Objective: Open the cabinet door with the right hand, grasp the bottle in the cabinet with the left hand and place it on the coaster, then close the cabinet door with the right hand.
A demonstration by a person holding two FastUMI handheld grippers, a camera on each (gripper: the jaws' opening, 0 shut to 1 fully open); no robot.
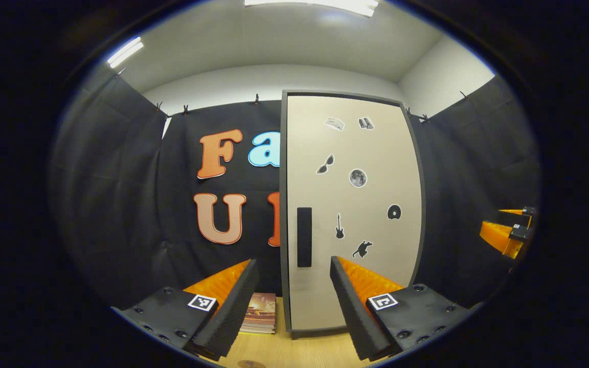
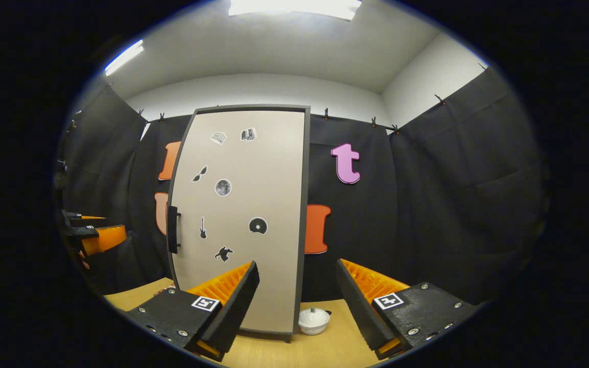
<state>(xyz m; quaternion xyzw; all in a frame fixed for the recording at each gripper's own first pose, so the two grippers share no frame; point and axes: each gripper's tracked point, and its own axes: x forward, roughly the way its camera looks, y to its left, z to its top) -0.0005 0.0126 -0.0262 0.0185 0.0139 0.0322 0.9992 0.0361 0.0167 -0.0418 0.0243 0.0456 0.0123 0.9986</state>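
Left claw [image 1: 294,291] and right claw [image 2: 297,291] are both hovering released above the counter [image 1: 294,352], facing the cabinet [image 1: 350,214], whose door is sitting shut, hiding any contents. A book [image 1: 259,313] is lying beside it; a white lidded bowl [image 2: 314,321] is standing opposite.

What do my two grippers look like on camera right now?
Both match. The left gripper and right gripper each have two wedge-shaped fingers with ribbed inner faces, set on flat black plates fixed with screws. Each plate carries a square black-and-white marker. No cables, sleeves or hands are in view. The right gripper also shows at the right edge of the left gripper view.
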